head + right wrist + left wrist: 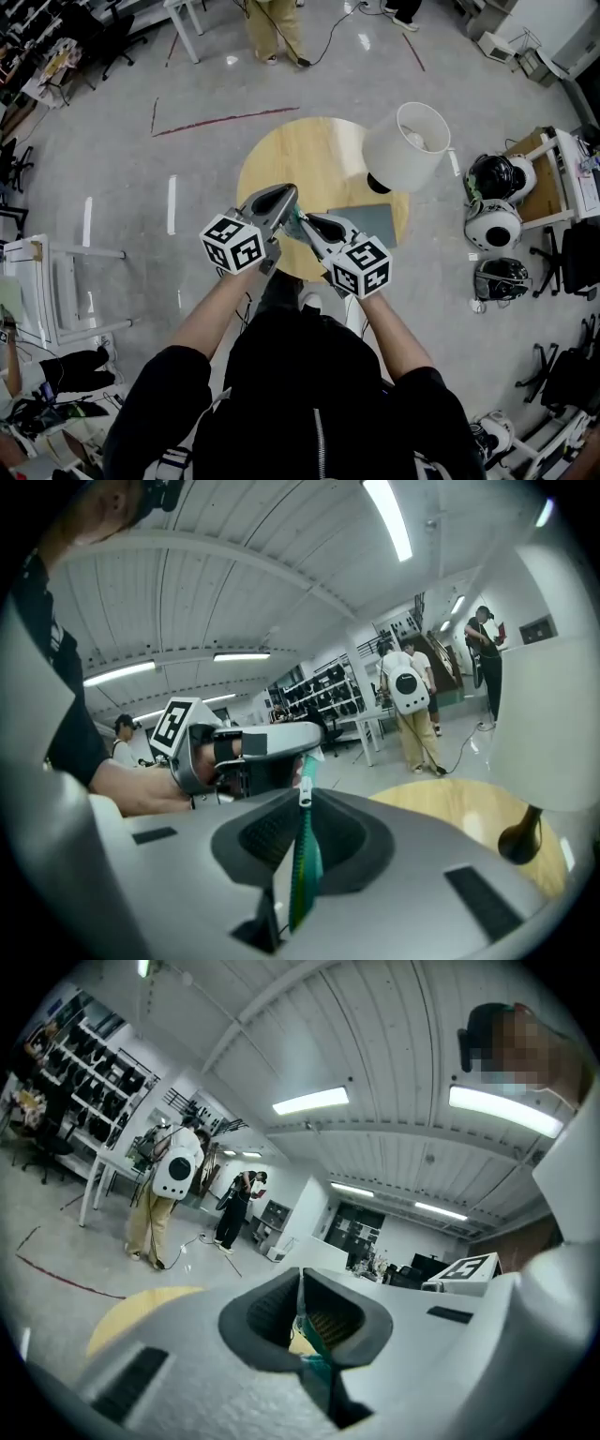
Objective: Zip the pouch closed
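You've got both grippers up over the near edge of the round wood table [255, 159], tips almost touching. The table's left and far parts are bare. The right side is taken up by 1 lamp [409, 145] w/ a white shade at the far-right rim and 1 grey mat [367, 225] just in front of it. There's open floor around the table. White desk frames stand well off to your left, and 3 helmets [493, 225] sit in a row on the floor to your right.

There is 1 pouch [296, 221], teal, hanging in the air between the 2 grippers, not on the table. You can't tell what's in it. The shade's open top shows the bulb inside.

Your left gripper [301, 1283] has its jaws squeezed together on a teal edge of the pouch. Your right gripper [304, 810] has its jaws clamped on the pouch's zip strip, which stands upright between the pads. The metal zip pull [304, 794] sits just above the right jaws, right below the left gripper's tip.
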`<state>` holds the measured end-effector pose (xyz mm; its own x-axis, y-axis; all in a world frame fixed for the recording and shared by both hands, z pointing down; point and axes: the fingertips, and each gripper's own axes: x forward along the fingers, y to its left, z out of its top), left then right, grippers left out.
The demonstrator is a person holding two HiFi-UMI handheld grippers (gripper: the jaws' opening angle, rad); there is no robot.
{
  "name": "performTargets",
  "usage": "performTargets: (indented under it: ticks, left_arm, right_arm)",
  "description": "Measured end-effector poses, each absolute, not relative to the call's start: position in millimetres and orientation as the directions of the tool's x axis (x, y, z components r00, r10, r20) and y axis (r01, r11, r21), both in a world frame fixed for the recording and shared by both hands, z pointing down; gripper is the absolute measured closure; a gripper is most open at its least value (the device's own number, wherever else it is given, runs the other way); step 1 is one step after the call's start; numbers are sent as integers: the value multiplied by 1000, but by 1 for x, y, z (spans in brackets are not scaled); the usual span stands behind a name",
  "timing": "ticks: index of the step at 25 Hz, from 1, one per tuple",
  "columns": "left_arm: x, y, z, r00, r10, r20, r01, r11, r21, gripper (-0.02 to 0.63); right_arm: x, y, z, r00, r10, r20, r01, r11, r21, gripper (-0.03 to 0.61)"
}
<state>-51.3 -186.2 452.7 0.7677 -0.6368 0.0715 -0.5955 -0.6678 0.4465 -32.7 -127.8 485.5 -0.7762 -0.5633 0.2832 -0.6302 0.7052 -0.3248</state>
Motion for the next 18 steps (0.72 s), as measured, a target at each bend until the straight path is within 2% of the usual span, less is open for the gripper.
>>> performTargets:
  ticks: [13,18]
  left_arm:
    - [-61,-195,442,748,-663,34,-595,-648,475,598]
    - [-63,-195,439,762,-646,33,-592,-676,438,598]
  right_arm:
    - [-34,-127,480,-760,-583,287,-646,726,-236,541]
    - [-34,-123,486,-761,-579,292,-644,726,-240,541]
